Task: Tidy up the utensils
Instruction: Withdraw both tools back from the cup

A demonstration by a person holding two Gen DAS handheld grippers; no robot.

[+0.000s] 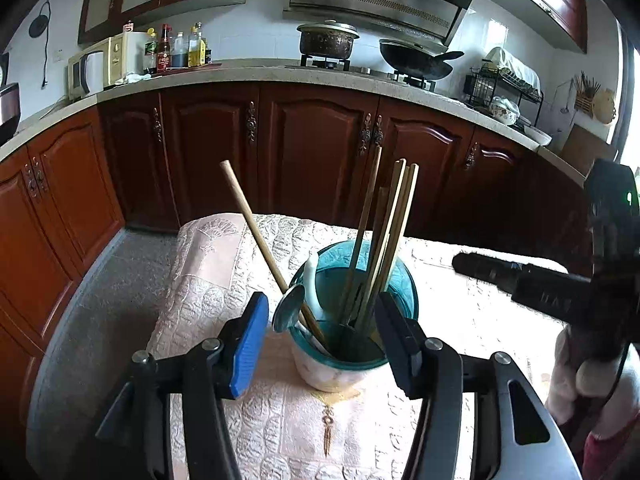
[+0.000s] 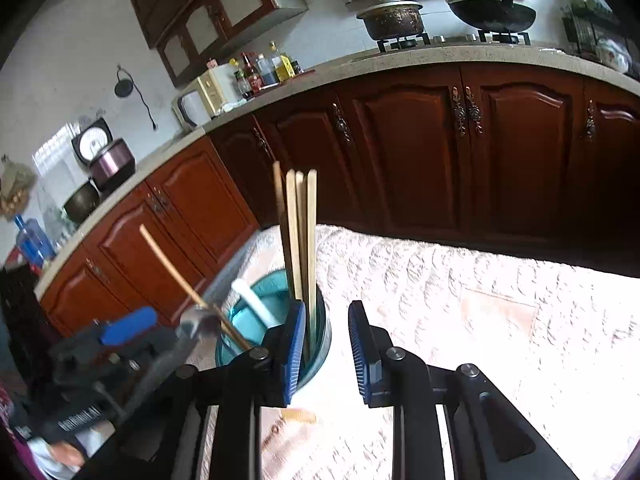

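Observation:
A teal-rimmed utensil holder (image 1: 394,280) stands on a cloth-covered table (image 1: 216,280). It holds several wooden chopsticks (image 1: 394,216), a wooden-handled metal ladle (image 1: 289,312) and a white spoon (image 1: 310,280). My left gripper (image 1: 320,344) is open, its jaws on either side of the holder, not touching it. The right gripper (image 2: 323,344) is open and empty just right of the holder (image 2: 320,340); the chopsticks (image 2: 300,232) stand before its left finger. The right gripper also shows at the right edge of the left wrist view (image 1: 480,266).
The table is draped in a pale embossed cloth (image 2: 460,300). Dark red kitchen cabinets (image 1: 312,140) run behind it under a counter with a pot (image 1: 327,40), wok (image 1: 416,60), bottles (image 1: 176,46), microwave (image 1: 100,66) and dish rack (image 1: 500,84).

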